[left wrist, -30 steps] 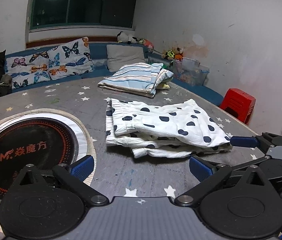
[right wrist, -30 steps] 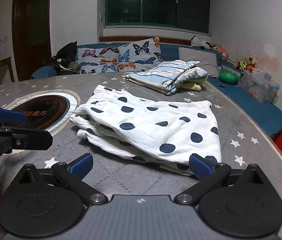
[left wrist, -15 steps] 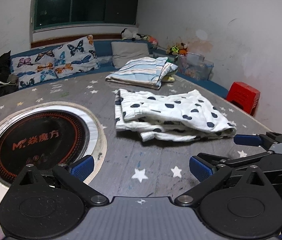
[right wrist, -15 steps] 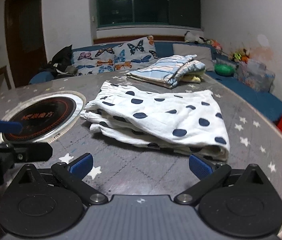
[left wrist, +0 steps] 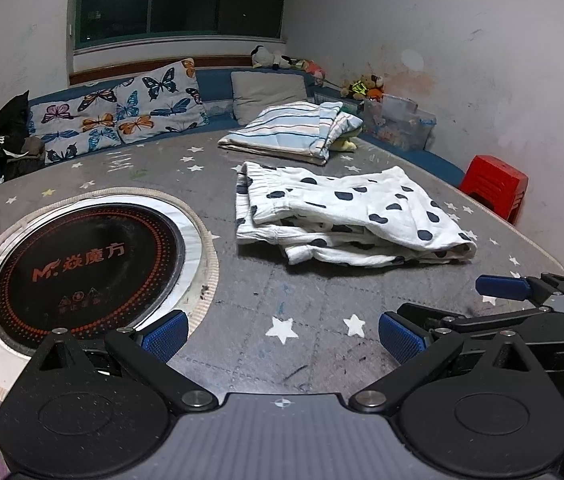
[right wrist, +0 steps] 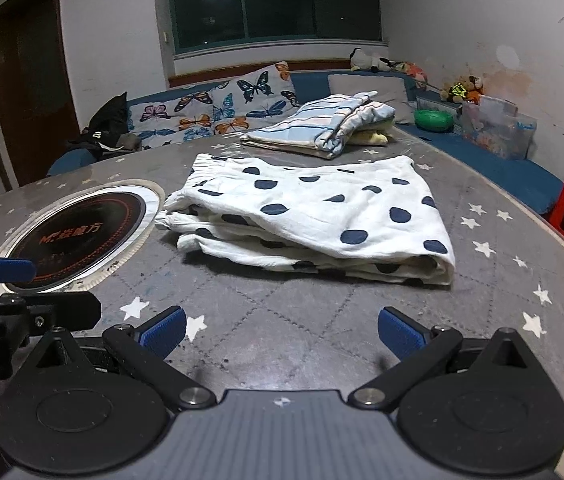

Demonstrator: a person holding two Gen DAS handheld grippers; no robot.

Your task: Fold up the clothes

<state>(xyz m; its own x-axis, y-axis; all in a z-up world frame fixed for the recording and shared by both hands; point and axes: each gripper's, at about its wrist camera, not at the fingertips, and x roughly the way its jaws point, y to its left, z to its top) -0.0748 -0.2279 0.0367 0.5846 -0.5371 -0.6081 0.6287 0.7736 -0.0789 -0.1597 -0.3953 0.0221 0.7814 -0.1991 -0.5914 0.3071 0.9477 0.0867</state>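
A white garment with dark blue dots (left wrist: 345,216) lies folded on the grey star-patterned table (left wrist: 282,300); it also shows in the right wrist view (right wrist: 313,220). My left gripper (left wrist: 282,334) is open and empty, low over the table, short of the garment. My right gripper (right wrist: 280,332) is open and empty, near the table's front edge, short of the garment. The right gripper shows at the right of the left wrist view (left wrist: 521,304). The left gripper shows at the left of the right wrist view (right wrist: 6,292).
A round black cooktop (left wrist: 82,256) is set in the table at the left. A folded blue-striped cloth (left wrist: 293,132) lies at the far side. Beyond are a bench with butterfly pillows (left wrist: 118,112), a red stool (left wrist: 493,188) and a clear toy box (left wrist: 397,124).
Both grippers have drawn back from the dotted garment toward the table's near edge. The garment stays folded in place. Both stay open.
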